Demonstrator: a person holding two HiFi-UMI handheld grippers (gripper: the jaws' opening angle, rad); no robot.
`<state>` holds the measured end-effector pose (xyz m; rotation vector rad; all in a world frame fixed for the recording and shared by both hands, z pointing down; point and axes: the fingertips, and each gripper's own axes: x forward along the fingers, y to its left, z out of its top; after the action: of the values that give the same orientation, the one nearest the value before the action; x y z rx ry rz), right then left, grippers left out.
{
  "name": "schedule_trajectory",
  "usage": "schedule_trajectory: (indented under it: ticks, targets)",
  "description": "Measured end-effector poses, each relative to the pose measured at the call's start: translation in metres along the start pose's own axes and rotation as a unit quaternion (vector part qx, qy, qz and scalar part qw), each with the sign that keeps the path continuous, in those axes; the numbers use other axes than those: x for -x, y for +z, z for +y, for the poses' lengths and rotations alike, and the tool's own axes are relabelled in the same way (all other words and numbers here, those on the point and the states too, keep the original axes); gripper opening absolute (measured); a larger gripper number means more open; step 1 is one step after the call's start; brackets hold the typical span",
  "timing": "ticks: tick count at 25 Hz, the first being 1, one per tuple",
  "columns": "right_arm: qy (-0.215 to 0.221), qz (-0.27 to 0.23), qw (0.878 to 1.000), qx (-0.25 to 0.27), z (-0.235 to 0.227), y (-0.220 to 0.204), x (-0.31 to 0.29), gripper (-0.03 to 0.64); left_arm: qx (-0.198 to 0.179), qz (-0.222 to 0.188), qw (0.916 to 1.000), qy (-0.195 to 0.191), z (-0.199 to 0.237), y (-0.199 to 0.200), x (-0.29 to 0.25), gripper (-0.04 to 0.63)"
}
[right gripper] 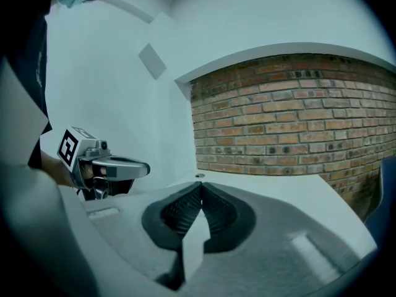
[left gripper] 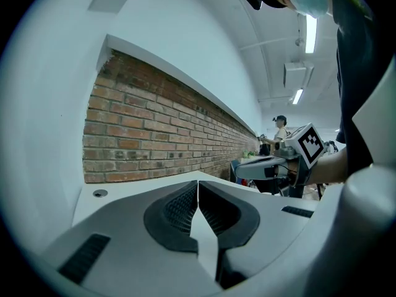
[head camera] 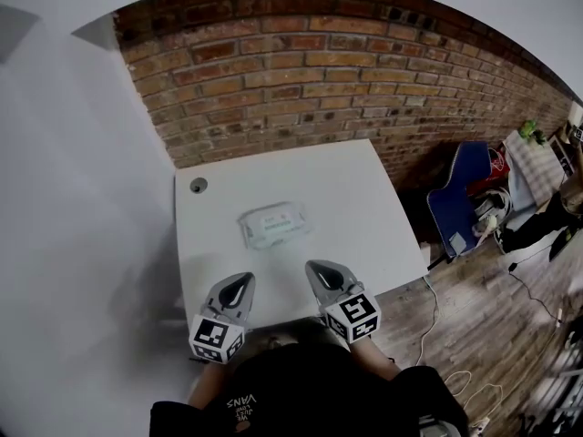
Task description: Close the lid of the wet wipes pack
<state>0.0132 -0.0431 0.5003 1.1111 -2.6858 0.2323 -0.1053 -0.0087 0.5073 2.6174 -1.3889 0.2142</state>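
The wet wipes pack [head camera: 273, 226], white with a pale label on top, lies flat near the middle of the white table [head camera: 364, 198]. Whether its lid is up or down I cannot tell from here. My left gripper [head camera: 244, 279] hovers at the table's near edge, short of the pack and to its left, jaws shut on nothing. My right gripper [head camera: 314, 267] is level with it on the right, also shut and empty. In the left gripper view the jaws [left gripper: 198, 183] meet at the tip; the same holds in the right gripper view [right gripper: 201, 184]. The pack is hidden in both gripper views.
A round cable hole [head camera: 198, 186] sits in the table's far left corner. A brick wall [head camera: 346, 71] runs behind the table and a white wall [head camera: 82, 198] stands at its left. A blue chair [head camera: 463, 198] and cables [head camera: 446, 335] are on the wooden floor at the right.
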Motion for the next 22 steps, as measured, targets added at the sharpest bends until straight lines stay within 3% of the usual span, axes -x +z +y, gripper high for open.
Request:
schedule_trajectory:
  ticks: [22]
  targets:
    - [0.001,0.001,1.000,0.017,-0.0025,0.0085,-0.0082,-0.003,-0.001,-0.003,1.0000,-0.004,0.0018,0.0031,-0.0078,0.000]
